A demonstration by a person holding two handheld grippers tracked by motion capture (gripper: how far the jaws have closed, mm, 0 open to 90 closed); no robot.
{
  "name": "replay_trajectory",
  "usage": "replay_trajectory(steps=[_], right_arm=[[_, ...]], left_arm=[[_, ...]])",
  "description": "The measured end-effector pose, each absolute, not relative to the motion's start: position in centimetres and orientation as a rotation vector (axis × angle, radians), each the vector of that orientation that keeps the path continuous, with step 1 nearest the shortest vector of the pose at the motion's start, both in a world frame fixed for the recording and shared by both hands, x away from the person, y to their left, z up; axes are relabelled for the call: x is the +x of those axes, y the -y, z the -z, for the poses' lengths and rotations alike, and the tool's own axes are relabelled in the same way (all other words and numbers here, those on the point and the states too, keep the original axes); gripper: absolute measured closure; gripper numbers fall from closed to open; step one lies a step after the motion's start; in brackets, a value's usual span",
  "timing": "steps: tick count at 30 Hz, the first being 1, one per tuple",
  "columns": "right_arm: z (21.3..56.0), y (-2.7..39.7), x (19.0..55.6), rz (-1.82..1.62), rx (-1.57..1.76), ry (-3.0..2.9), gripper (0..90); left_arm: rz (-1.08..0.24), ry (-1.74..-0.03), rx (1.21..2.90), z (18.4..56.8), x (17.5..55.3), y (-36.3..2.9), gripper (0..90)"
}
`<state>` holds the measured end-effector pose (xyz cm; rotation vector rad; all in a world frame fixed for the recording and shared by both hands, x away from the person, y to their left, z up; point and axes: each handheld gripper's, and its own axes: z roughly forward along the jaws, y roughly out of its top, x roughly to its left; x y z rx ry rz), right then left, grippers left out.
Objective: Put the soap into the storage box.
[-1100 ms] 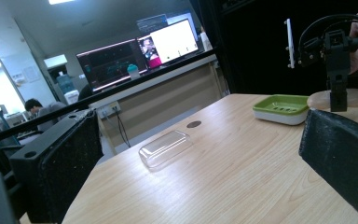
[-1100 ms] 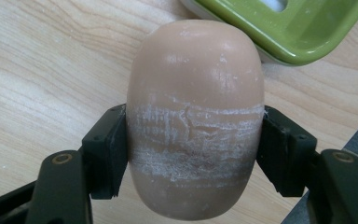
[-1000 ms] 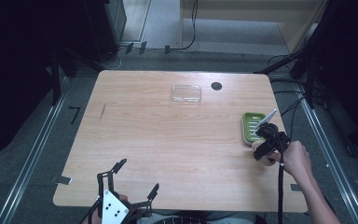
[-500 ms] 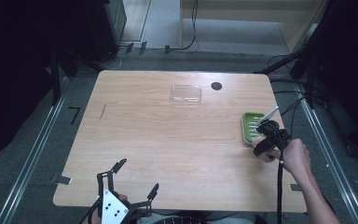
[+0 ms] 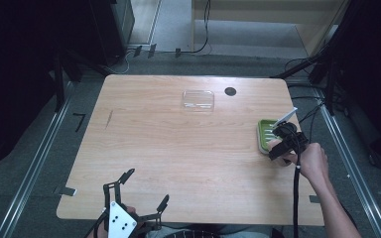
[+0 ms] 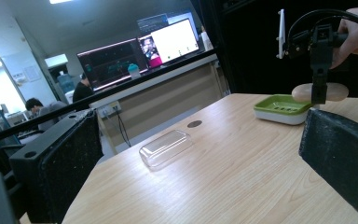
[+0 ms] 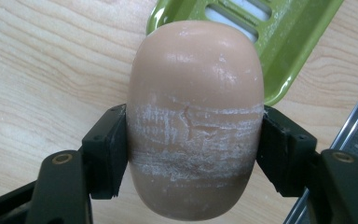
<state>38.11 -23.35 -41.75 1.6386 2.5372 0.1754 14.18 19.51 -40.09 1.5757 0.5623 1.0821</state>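
Observation:
A beige soap bar [image 7: 195, 116], scuffed white where it is gripped, sits between the pads of my right gripper [image 7: 193, 158], which is shut on it. The soap hangs over the near edge of a green slotted soap dish [image 7: 279, 42]. In the high view the right gripper [image 5: 284, 141] is at the table's right edge, beside the dish [image 5: 264, 134]. The left gripper view shows the soap [image 6: 326, 92] lifted just above the dish [image 6: 279, 108]. My left gripper [image 5: 146, 187] is open at the near left edge, with nothing between its jaws.
A clear plastic lid [image 5: 198, 99] lies at the far middle of the wooden table [image 5: 178, 148], with a small black round spot [image 5: 230, 91] to its right. Metal rails run along the floor on both sides.
My right gripper, with the soap in it, has edged slightly farther along the dish. The left gripper has not moved.

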Motion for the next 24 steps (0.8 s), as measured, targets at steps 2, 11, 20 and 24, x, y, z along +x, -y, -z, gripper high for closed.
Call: replay_trajectory(steps=[2,11,20,24], right_arm=[[41.8,23.3,38.3,-0.180,1.639,-2.537,33.8],[41.6,23.2,39.1,-0.200,1.662,-2.514,33.8],[41.5,23.5,39.6,-0.221,1.660,-2.498,33.8],[41.3,23.5,39.9,-0.235,1.675,-2.481,33.8]], left_arm=[[-1.082,-0.563,1.576,40.1,14.2,-19.5,0.0],[-1.082,-0.563,1.577,40.1,14.2,-19.5,0.0],[-1.082,-0.565,1.576,40.1,14.2,-19.5,0.0],[-1.083,-0.564,1.578,40.1,14.2,-19.5,0.0]])
